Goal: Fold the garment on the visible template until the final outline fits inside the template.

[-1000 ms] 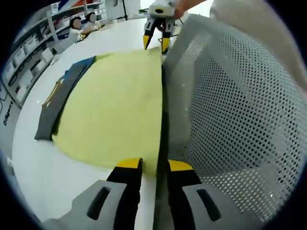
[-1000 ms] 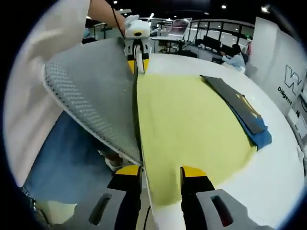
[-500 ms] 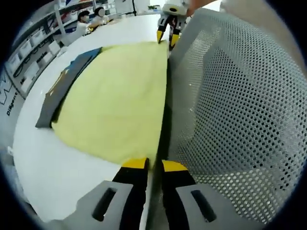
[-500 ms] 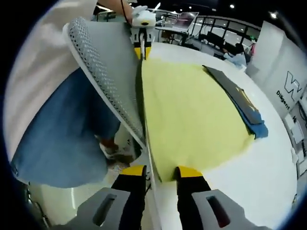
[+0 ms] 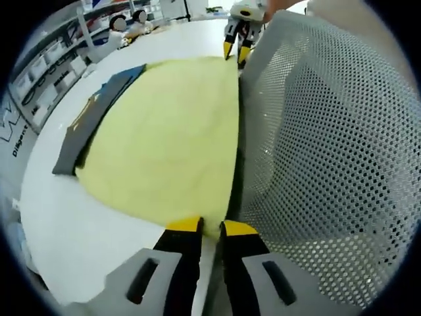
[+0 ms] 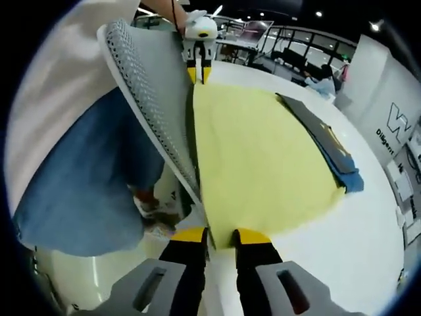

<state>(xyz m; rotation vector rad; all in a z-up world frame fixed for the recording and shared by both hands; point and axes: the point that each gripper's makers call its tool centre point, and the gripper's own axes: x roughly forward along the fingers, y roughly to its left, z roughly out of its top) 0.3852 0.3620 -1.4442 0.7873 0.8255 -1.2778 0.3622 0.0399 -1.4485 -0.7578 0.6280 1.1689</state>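
A yellow garment (image 5: 164,138) lies spread flat on the white table (image 5: 72,230). A grey perforated mesh sheet (image 5: 329,151) rises steeply from the garment's near edge toward the person. My left gripper (image 5: 212,229) pinches one near corner of the yellow garment, its jaws drawn close together. My right gripper (image 6: 221,234) has its jaws narrowed on the other near corner (image 6: 220,224). In the right gripper view the left gripper (image 6: 198,71) shows at the far end of that edge. In the left gripper view the right gripper (image 5: 237,49) shows likewise.
A dark grey folded piece on a blue one (image 5: 89,122) lies along the garment's far side (image 6: 329,148). The person's blue trousers (image 6: 79,178) and pale top stand right behind the mesh sheet (image 6: 154,99). Shelves and seated people are in the background.
Both pairs of jaws have closed in from a wider gap onto the garment's near corners. The mesh sheet stands steeper than a second ago.
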